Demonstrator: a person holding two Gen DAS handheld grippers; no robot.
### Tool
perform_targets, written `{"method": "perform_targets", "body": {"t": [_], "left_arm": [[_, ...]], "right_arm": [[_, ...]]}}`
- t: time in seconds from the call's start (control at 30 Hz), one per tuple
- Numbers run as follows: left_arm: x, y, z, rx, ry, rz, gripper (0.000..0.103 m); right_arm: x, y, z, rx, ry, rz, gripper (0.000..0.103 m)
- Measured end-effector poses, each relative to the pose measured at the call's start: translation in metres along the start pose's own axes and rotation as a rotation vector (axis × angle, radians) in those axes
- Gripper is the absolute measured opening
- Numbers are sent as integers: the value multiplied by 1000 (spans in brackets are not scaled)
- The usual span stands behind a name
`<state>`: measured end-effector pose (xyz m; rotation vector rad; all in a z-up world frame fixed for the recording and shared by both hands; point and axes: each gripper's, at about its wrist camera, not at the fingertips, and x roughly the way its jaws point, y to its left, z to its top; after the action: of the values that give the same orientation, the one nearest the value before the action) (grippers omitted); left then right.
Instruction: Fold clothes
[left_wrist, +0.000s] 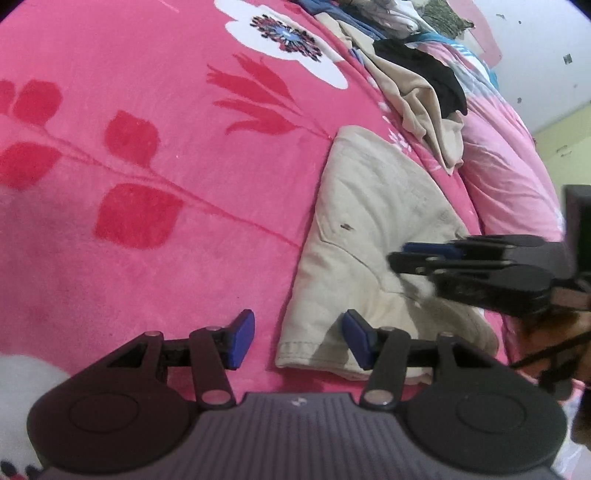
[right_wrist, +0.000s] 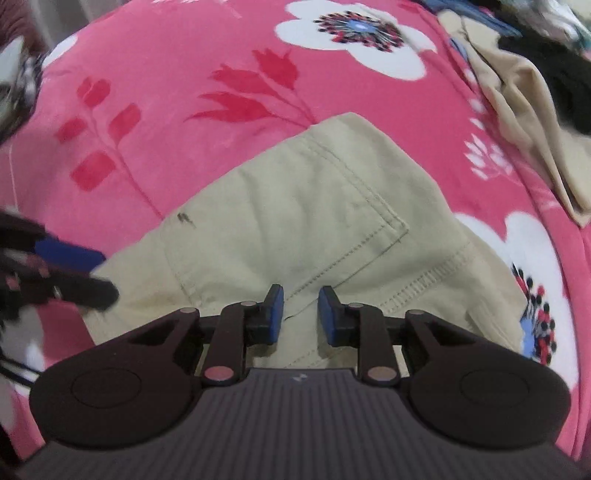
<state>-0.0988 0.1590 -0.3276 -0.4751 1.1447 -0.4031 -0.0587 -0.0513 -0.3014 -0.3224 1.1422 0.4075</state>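
With my left gripper (left_wrist: 298, 339) spread wide over the hem and my right gripper (right_wrist: 301, 314) narrowly parted above the pocket, the folded beige cotton garment (right_wrist: 288, 221) lies on the pink floral fleece blanket (left_wrist: 147, 221), where a snagging pad could drag the fold askew.

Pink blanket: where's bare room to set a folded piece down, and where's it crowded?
Free: the broad stretch of pink blanket left of the beige garment, running from the red leaf print up to the white flower. Crowded: the clothes pile along the far right edge, and the garment itself, where both grippers hover.
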Motion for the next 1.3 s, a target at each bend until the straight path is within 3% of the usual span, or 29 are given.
{"method": "perform_targets", "body": {"t": [0.2, 0.3, 0.4, 0.47, 0.53, 0.6, 0.7, 0.77, 0.83, 0.9, 0.97, 1.03, 1.07, 1.17, 1.3], "left_arm": [[-16, -17, 4, 11, -65, 29, 55], [-15, -31, 3, 51, -74, 51, 56], [11, -57, -10, 184, -20, 133, 61], [14, -60, -17, 220, -33, 162, 63], [13, -57, -18, 202, -33, 160, 65], [11, -53, -19, 180, -33, 157, 66], [10, -51, -22, 160, -37, 162, 67], [10, -54, -23, 156, -42, 175, 67], [3, -59, -21, 148, -58, 200, 62], [-12, -65, -19, 135, -104, 216, 58], [-27, -68, -14, 108, -147, 152, 58], [-34, -74, -5, 58, -158, 39, 58], [-29, -84, 0, 83, -154, 9, 58], [-10, -119, 16, 206, -139, -60, 58], [39, -176, 24, 454, -63, -96, 58]], "right_arm": [[-61, 20, -25, -138, -89, 51, 20], [-35, 29, -52, -211, -34, 40, 19], [-21, 21, -60, -169, -52, 76, 21], [-27, 15, -59, -144, -60, 87, 21], [-44, 9, -64, -128, -81, 70, 20], [-64, -5, -70, -104, -123, -7, 20], [-73, -61, -78, 126, -147, -88, 22], [-71, -107, -90, 379, -145, -66, 24], [-68, -145, -106, 619, -165, 18, 28], [-64, -164, -121, 766, -196, 87, 29], [-59, -173, -132, 845, -218, 119, 30], [-52, -177, -137, 875, -230, 132, 30], [-49, -178, -139, 878, -236, 139, 30], [-38, -177, -137, 852, -253, 165, 30], [-29, -173, -133, 782, -261, 178, 29]]}}
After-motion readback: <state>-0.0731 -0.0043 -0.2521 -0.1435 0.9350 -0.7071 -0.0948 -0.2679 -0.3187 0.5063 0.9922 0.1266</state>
